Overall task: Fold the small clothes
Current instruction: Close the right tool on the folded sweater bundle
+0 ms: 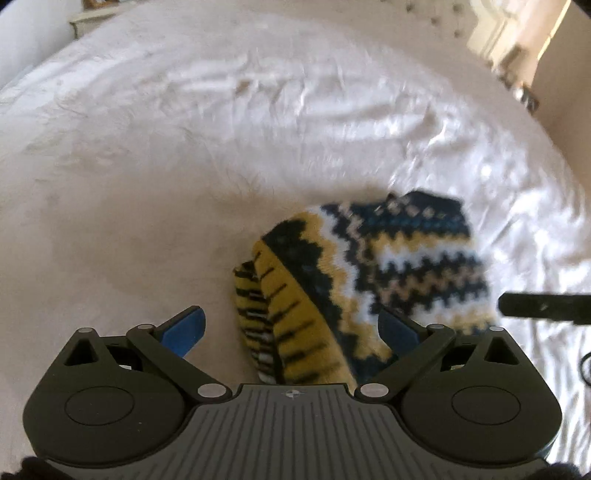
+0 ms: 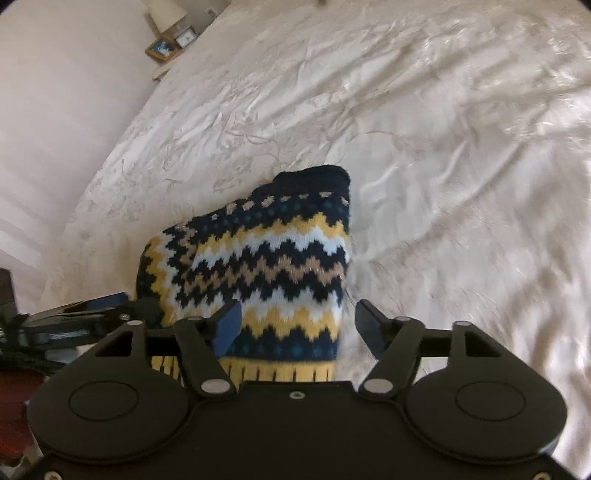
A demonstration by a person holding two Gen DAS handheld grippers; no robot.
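Nearest to you, your left gripper (image 1: 291, 328) stands with its jaws spread wide, and its blue pads (image 1: 186, 330) press on nothing. The mustard ribbed cuff of the knitted sock (image 1: 373, 266) runs up between those fingers, closer to the pad on the right of that view, though you cannot tell whether it touches it. From there the sock bends away to the upper right across the white bedspread (image 1: 184, 147), with its navy, yellow, white and tan zigzag bands facing up. The dark bar at the right edge of that view is a finger of your right gripper (image 1: 543, 304), just beside the sock's far side. Through the right wrist camera, your right gripper (image 2: 297, 328) is also parted and holds nothing; the sock (image 2: 266, 258) lies between its fingers, with the yellow cuff closest to the camera and the left-hand blue pad (image 2: 227, 332) overlapping the knit, while the other finger sits just clear of the sock over bare cloth. The sock's dark navy end points away from you. Farther off, a bedside table at the upper left carries a lamp (image 2: 166, 14), a small clock (image 2: 185, 36) and a framed picture (image 2: 161, 48).
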